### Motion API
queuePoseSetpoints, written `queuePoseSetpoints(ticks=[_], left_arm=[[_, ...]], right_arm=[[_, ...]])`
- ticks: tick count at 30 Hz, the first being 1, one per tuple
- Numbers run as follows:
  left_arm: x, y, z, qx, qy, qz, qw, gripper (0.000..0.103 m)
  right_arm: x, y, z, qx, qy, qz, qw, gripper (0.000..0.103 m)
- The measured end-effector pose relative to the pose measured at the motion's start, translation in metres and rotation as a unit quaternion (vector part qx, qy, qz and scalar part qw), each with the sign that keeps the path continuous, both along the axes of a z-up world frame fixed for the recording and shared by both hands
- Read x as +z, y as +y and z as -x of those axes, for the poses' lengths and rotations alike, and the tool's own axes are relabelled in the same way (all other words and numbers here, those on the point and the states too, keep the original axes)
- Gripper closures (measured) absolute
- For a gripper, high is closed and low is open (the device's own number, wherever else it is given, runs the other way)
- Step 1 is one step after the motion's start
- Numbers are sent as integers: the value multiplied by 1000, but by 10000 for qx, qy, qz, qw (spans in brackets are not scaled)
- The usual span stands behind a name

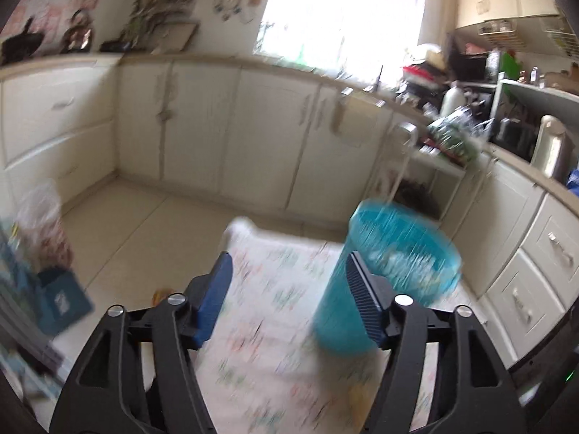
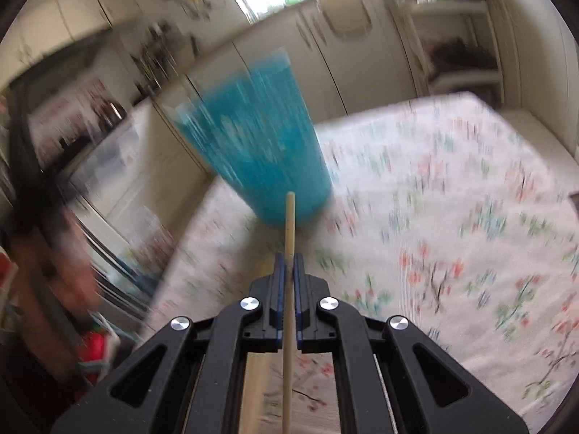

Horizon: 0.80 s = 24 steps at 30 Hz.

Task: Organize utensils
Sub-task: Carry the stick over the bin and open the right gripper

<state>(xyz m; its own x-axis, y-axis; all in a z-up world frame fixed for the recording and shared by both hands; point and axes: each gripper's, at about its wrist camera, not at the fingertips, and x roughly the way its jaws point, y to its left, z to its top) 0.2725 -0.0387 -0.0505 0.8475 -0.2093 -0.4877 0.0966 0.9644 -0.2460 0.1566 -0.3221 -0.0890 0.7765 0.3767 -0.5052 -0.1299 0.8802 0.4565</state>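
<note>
A tall blue plastic utensil holder (image 1: 383, 275) stands on a table with a floral cloth (image 1: 275, 325). My left gripper (image 1: 289, 289) is open and empty, with its right finger just in front of the holder's side. In the right wrist view my right gripper (image 2: 288, 264) is shut on a thin wooden stick (image 2: 289, 224), which points forward toward the base of the blue holder (image 2: 257, 137). A second wooden piece (image 2: 262, 264) lies on the cloth (image 2: 434, 235) just under the gripper. Both views are motion-blurred.
Cream kitchen cabinets (image 1: 224, 126) run along the far wall under a bright window (image 1: 340, 11). A cluttered counter (image 1: 470, 108) stands at the right. A blue box (image 1: 61, 300) and bags sit at the left edge of the table.
</note>
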Motion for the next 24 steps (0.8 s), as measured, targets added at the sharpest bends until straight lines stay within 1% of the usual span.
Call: queuePoseSetpoints(ticks=[1,3,4,6,7,8,9,11,14,16,19,22,23,24], left_arm=[[-15,3,4,-12,198,20,9998,38],[-46,4,10,-32,588,-19,9983,38],[-61,2,12,-61,773,-41,9970,38],[-80,-2,16,-154,977,-62,9951,38],[-85,-5,17,-193,1024,-91,9945,38],[-90,-7,18,-237,1075,-120,9939,38],[-93,-10,16,-320,1174,-105,9925,38],[-92,-10,17,-343,1096,-38,9934,37],[-97,-6,15,-369,1210,90,9919,35],[-99,-8,13,-383,1255,132,9913,35],[-100,-12,12,-440,1252,119,9911,34],[-101,-14,10,-439,1314,106,9903,33],[-101,-13,10,-434,1337,113,9900,33],[-102,-13,9,-433,1365,138,9896,33]], right_arm=[[15,-4,5,-35,-231,-147,9996,98],[37,-9,10,-83,-519,-311,9981,98],[53,-10,12,-99,-722,-384,9966,98],[77,-13,11,-76,-991,-450,9940,99],[89,-14,10,-46,-1120,-483,9925,99],[108,-11,6,-6,-1307,-477,9903,99],[118,-10,2,24,-1414,-449,9889,99],[146,-3,-7,80,-1685,-314,9852,99],[172,3,-20,90,-1882,-137,9820,101],[183,9,-32,40,-1962,46,9805,101],[180,12,-48,-19,-1913,163,9814,101],[168,13,-71,-98,-1656,306,9857,101],[160,12,-77,-116,-1496,342,9881,101],[156,11,-74,-116,-1426,348,9891,101]])
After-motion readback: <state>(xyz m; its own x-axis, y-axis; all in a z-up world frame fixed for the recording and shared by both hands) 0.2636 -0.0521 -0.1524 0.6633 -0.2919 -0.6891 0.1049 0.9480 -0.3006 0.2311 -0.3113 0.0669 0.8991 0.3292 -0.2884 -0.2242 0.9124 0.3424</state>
